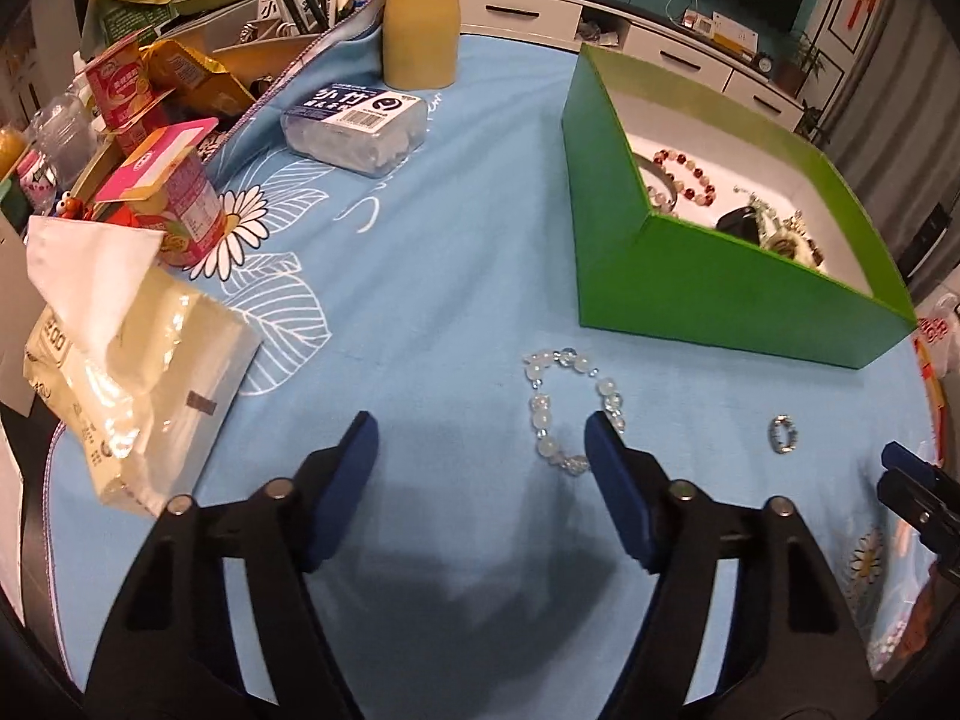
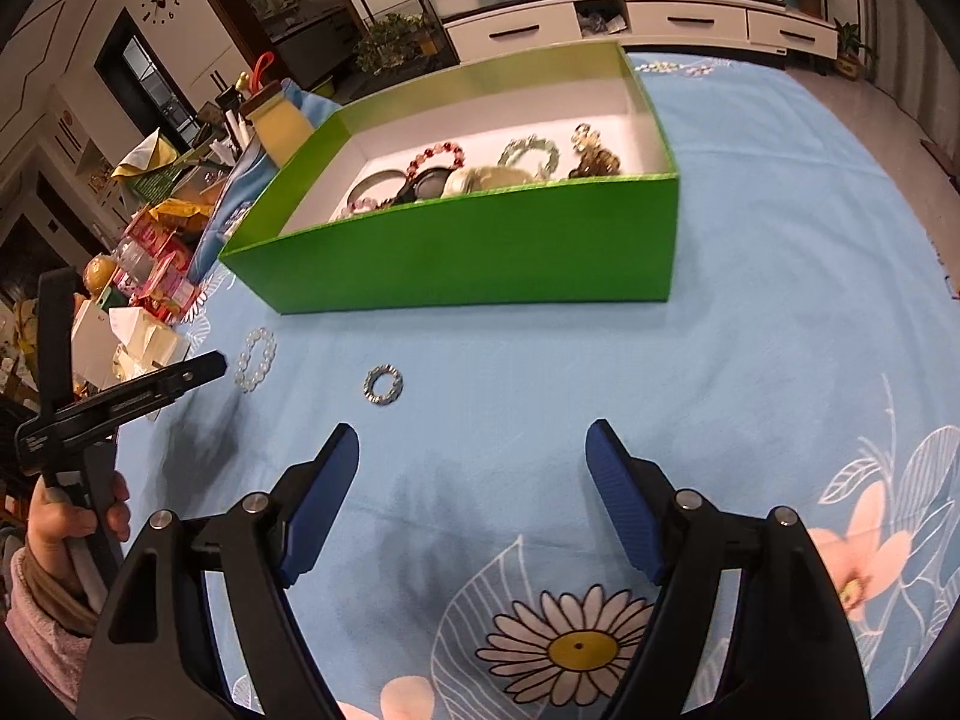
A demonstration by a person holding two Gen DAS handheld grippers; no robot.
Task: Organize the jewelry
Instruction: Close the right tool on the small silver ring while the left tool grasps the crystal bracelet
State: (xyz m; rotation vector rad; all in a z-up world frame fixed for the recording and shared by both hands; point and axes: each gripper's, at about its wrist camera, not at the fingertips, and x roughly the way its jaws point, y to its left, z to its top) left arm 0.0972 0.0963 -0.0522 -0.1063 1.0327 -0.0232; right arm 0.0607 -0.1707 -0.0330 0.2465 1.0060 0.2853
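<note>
Left tool: the left tool (image 1: pixel 480 438) stood open with nothing between its blue pads, pointing down at the counter (image 1: pixel 456 228).
Right tool: the right tool (image 2: pixel 471 450) was open as well — empty, over bare blue cloth.
White bracelet: the white bead bracelet (image 1: pixel 573 405) lay flat just ahead of the left tool, its near edge hidden behind the right-hand pad; whether bead and pad touched I could not tell.
Small ring: a small beaded ring (image 2: pixel 383 385) lay ahead and to the left of the right tool, apart from the bracelet.
Box: the green box (image 2: pixel 480 258) stood beyond both pieces, open-topped, with several bracelets already inside.
Step in hand: probably reaching for the two loose pieces, one per tool.
Doing it well: the left tool would likely need to shift toward its right pad so one strand of beads sat between the pads, then close gently — round beads can roll out.
Edges: the box's near wall is tall, so a held piece would need lifting over it.
Open room: clear cloth lay around both tools; a tissue pack (image 1: pixel 138 384) sat to the left tool's left, and the cloth's edge ran close beyond the ring in the left wrist view.
</note>
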